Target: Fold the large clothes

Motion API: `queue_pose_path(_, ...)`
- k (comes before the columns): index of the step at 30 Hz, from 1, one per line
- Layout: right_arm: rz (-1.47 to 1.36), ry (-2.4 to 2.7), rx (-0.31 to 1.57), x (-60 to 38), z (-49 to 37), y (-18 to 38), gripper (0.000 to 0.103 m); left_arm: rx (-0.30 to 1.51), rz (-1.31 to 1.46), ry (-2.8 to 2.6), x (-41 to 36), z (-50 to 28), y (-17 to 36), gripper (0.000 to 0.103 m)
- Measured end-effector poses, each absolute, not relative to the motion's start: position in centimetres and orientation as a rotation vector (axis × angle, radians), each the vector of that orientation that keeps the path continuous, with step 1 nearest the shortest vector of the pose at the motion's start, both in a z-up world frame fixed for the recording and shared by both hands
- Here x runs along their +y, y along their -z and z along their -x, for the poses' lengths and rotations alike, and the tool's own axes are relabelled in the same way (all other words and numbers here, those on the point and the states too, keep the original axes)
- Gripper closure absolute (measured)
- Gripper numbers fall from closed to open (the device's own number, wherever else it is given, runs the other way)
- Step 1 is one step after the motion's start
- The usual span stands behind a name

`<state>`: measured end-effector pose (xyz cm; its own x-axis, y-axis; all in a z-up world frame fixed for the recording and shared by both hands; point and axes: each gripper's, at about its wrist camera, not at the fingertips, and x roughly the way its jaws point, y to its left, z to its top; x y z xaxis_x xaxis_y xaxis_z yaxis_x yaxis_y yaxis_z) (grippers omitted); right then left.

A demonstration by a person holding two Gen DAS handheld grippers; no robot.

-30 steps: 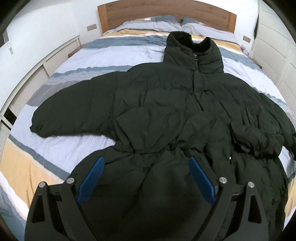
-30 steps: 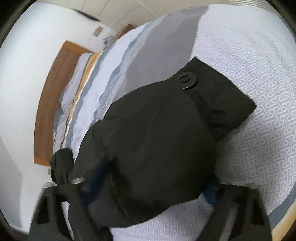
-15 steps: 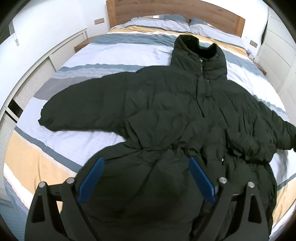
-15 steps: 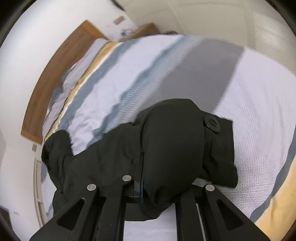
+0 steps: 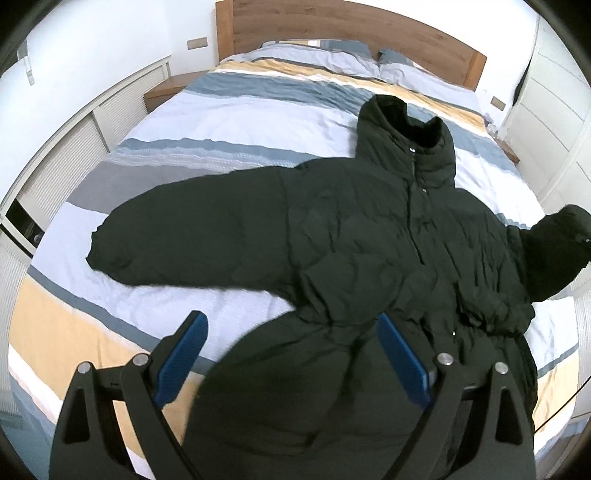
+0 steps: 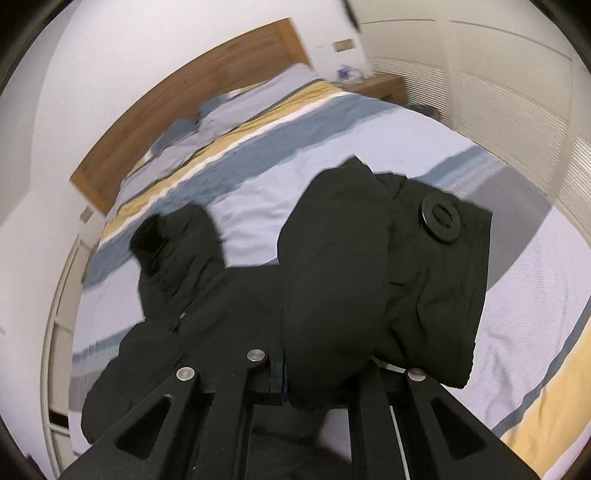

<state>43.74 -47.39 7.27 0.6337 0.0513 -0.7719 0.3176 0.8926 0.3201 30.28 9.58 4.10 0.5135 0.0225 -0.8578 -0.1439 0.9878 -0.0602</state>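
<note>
The right tongs (image 6: 284, 365), low in the middle of the right wrist view, are pressed together and pinch the cuff of one sleeve (image 6: 369, 280) of the black coat (image 5: 369, 240). The sleeve bunches up in a fat lump right over the tongs, lifted off the bed (image 6: 258, 173). A round black button (image 6: 441, 219) sits on the cuff, to the upper right of the lump. To the left of the tongs lies the rest of the coat, with its collar (image 6: 166, 236) at the middle left of the frame.

The left tongs (image 5: 291, 354), at the bottom of the left wrist view, are spread wide. Their blue pads (image 5: 181, 354) hold nothing. The coat's bottom part is seen between them, lower down.

In that view the coat lies flat on the striped bed, front up, filling the middle of the frame. One sleeve sticks out to the left. The other sleeve is raised at the right edge. The collar points to the wooden headboard (image 5: 332, 29) at the top. Pillows (image 5: 332, 55) lie just below the headboard.
</note>
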Motion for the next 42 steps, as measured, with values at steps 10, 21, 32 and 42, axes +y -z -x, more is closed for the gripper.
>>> queue_pose_path(10, -0.255, 0.042, 0.992, -34.0, -42.5, -5.1, 0.094, 1.044, 0.162, -0.119, 14.9, -30.4, -4.0, 0.01)
queue_pose_path(21, -0.033, -0.173, 1.125, -24.1, -41.6, 2.5, 0.094, 1.087, 0.164, -0.224, 13.9, -28.5, -2.9, 0.01)
queue_pose_path(32, 0.114, -0.32, 1.21, -18.9, -40.7, 8.6, 0.059, 1.113, 0.188, -0.287, 10.5, -26.7, -2.3, 0.01)
queue_pose_path(42, 0.111, -0.516, 1.158, -19.7, -38.7, 4.0, 0.046, 1.028, 0.188, -0.279, 4.4, -28.5, -5.2, 0.01)
